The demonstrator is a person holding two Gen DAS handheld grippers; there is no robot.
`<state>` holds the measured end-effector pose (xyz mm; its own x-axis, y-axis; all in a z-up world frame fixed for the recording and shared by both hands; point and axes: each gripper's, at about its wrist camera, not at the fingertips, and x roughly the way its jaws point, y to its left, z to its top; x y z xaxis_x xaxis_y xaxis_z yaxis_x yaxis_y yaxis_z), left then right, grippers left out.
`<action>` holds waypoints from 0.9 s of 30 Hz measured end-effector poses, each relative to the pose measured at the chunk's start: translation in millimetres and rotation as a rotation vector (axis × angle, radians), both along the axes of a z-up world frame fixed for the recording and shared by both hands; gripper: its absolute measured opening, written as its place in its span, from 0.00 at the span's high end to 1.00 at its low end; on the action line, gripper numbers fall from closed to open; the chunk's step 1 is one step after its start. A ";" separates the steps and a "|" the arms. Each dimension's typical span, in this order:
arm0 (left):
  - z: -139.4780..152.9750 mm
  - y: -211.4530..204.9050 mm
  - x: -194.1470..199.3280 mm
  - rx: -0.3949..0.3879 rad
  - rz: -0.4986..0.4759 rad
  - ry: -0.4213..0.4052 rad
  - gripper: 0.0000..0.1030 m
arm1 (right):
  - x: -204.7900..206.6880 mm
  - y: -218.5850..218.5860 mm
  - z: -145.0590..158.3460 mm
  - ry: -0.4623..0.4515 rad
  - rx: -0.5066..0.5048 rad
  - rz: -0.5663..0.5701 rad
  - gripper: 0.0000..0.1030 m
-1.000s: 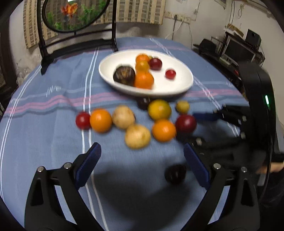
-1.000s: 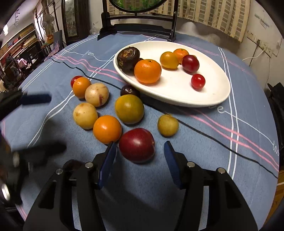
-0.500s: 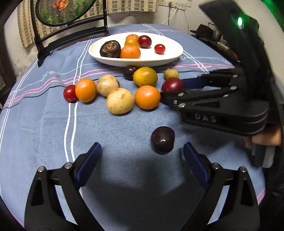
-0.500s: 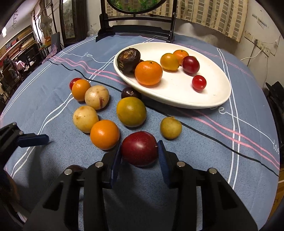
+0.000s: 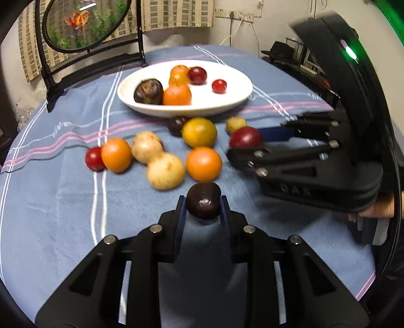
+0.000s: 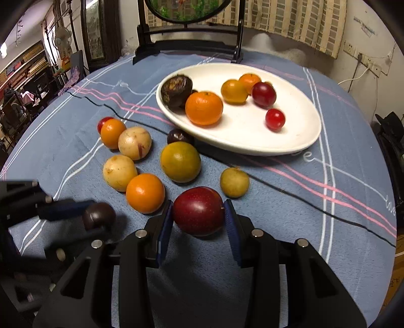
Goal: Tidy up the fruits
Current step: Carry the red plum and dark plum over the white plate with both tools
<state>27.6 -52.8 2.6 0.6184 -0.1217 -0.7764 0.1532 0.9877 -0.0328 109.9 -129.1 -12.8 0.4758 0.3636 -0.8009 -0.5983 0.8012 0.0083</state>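
**Both claws clamped on fruit, plate part-filled**

Left claw (image 5: 203, 207) narrow, pads pressed on a dark plum (image 5: 203, 203), low centre of the left view. Right claw (image 6: 198, 217) also narrow, pads tight on both sides of a red plum (image 6: 198, 210). In the left view the right claw sits at 3 o'clock with the red plum at its tip; a bit of hand (image 5: 378, 208) shows behind it. In the right view the left claw comes in at 9 o'clock, blurred, dark plum at its tip.

Loose fruit (image 6: 180, 161) on the cloth, 12 o'clock from the right claw: oranges, pale yellow ones, a green-yellow one, a small yellow one at 1 o'clock, a small red one far left, a small dark one touching the plate rim.

Plate (image 6: 298, 141), white oval, further out at 12–1 o'clock. It holds a wrinkled dark fruit, three orange ones and two red ones.

Surface: round table under a blue cloth (image 6: 290, 214) with pink, white and black stripes.

Room: a black stand (image 5: 50, 83) with an oval fish picture at the table's far edge, striped curtain (image 6: 303, 22) behind, wall sockets at 2 o'clock, cluttered shelves (image 6: 27, 68) at 10 o'clock in the right view. Dim light.
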 end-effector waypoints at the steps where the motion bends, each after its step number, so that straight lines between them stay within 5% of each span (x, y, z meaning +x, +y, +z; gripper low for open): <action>1: 3.7 2.5 2.2 -0.001 0.005 -0.006 0.74 | -2.0 -1.8 4.5 -0.018 0.008 -0.003 0.61; 10: 51.6 20.2 39.8 0.006 0.018 -0.125 0.74 | 1.3 -18.2 35.6 -0.150 0.147 -0.084 0.61; 16: 55.1 20.9 81.8 -0.013 0.034 -0.146 0.74 | 20.9 -27.5 36.6 -0.221 0.192 -0.210 0.61; 27: 50.7 13.6 129.8 -0.062 0.053 -0.154 0.74 | 56.3 -25.0 28.0 -0.137 0.217 -0.267 0.61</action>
<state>157.4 -39.2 53.3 0.7367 -0.1299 -0.6637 0.1084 0.9914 -0.0737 166.2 -154.1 15.1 0.6741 0.3669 -0.6410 -0.3758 0.9175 0.1300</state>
